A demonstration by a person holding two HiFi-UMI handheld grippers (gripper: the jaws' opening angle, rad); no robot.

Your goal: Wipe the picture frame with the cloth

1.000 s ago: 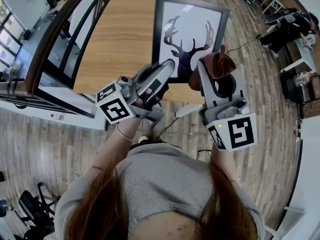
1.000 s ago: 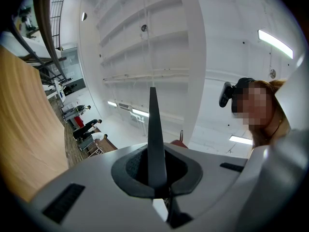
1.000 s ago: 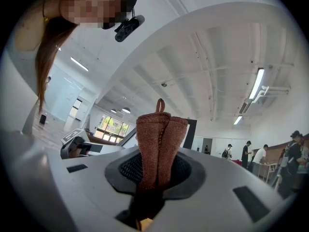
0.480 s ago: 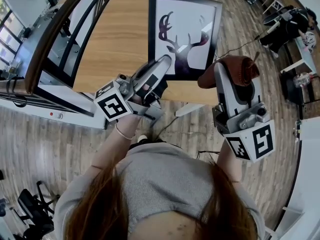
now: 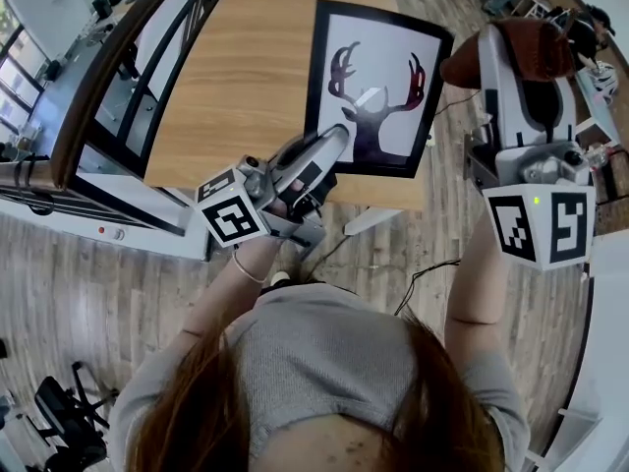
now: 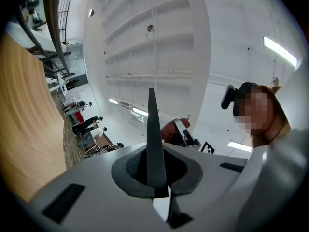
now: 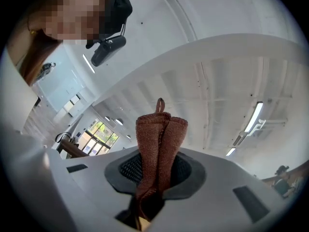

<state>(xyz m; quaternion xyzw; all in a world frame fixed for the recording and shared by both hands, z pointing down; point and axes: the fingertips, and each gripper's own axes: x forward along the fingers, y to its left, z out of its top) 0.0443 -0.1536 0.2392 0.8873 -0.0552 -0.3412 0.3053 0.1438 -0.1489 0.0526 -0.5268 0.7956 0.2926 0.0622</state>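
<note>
Picture frame (image 5: pixel 378 87) with the deer print is held at its near edge by the left gripper (image 5: pixel 337 138), whose jaws are closed on that edge; in the left gripper view the frame (image 6: pixel 152 139) shows only as a thin dark blade that stands straight out from between the jaws of this gripper (image 6: pixel 155 180). From this gripper the frame stretches forward, away from the person, above the wooden table (image 5: pixel 236 67), and its long axis runs almost along the line in which the gripper points. I cannot tell whether its far edge rests on the table or hangs free. The right gripper (image 5: pixel 503 39) is raised, well apart from the left one, and its jaws are clamped on the brown cloth (image 5: pixel 529 45); in the right gripper view the cloth (image 7: pixel 158 139) stands folded between the jaws of this gripper (image 7: pixel 152 190) with a small loop on top. From the right gripper the frame lies to the left, and I judge also lower, with the far right corner of the frame being the nearest part to the cloth. The cloth does not touch the glass. In my judgement the wiping hand is the right one, and the coming move depends on bringing the cloth leftward and down onto the glass face, then stroking along the long axis while the left gripper keeps the frame steady
</note>
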